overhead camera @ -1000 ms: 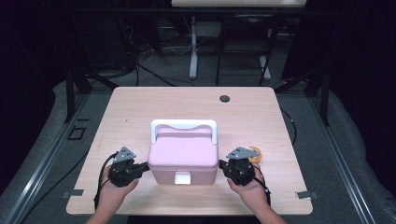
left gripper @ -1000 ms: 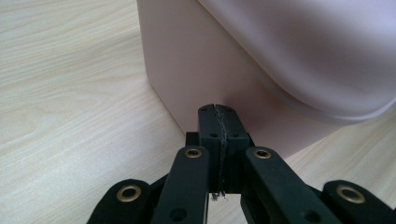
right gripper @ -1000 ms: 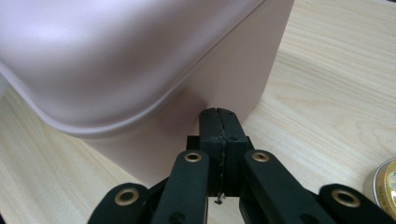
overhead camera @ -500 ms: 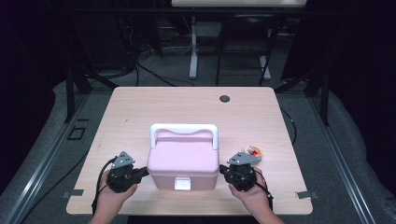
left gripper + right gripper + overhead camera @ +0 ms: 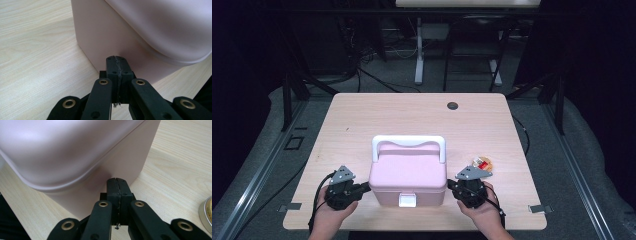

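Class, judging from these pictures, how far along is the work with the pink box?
Done: both grippers have closed fingers set against the pink box, left gripper at its left side, right gripper at its right. In hand: pressing on it from both sides. Left: the white latch looks shut and the lid down, so opening remains, if intended.

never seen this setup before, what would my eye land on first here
First the pink box with its white handle, standing near the front edge of the pale wooden table. The left gripper and right gripper flank it, each with its fingers shut and pressed against a side wall. A small round tin with an orange top lies just right of the box.
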Action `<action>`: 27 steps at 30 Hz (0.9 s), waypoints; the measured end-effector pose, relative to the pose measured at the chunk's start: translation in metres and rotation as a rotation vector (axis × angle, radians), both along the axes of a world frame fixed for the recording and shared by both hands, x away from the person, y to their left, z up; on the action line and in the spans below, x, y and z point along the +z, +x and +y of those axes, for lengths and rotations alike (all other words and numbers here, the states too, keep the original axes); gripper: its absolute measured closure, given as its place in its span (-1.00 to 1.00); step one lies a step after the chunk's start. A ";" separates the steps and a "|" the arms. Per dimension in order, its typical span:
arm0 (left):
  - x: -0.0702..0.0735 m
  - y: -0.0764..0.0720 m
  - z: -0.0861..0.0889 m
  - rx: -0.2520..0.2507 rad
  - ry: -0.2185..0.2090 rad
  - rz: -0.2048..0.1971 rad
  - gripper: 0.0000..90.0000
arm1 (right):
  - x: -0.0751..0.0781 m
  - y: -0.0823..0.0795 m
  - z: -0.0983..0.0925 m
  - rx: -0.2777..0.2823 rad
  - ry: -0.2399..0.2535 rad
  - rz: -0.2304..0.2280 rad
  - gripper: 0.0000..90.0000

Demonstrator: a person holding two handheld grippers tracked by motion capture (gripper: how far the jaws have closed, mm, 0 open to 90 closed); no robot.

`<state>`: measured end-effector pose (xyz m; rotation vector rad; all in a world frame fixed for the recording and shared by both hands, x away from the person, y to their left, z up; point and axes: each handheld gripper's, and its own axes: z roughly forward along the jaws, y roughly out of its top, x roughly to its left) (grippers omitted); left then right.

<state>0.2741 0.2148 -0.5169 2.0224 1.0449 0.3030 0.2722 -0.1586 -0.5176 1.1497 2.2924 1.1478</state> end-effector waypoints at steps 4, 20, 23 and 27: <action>0.000 -0.001 0.000 0.003 0.003 0.000 1.00 | 0.000 -0.002 0.000 0.002 0.002 -0.002 1.00; 0.000 0.002 0.008 -0.013 -0.042 0.011 0.87 | 0.000 0.000 -0.003 0.016 0.011 0.007 0.97; 0.007 0.005 0.013 -0.018 -0.051 -0.002 0.77 | 0.005 0.005 -0.007 0.019 0.025 0.005 0.88; 0.017 0.009 0.018 0.002 -0.073 -0.008 0.64 | 0.017 0.009 -0.013 0.011 0.035 -0.011 0.78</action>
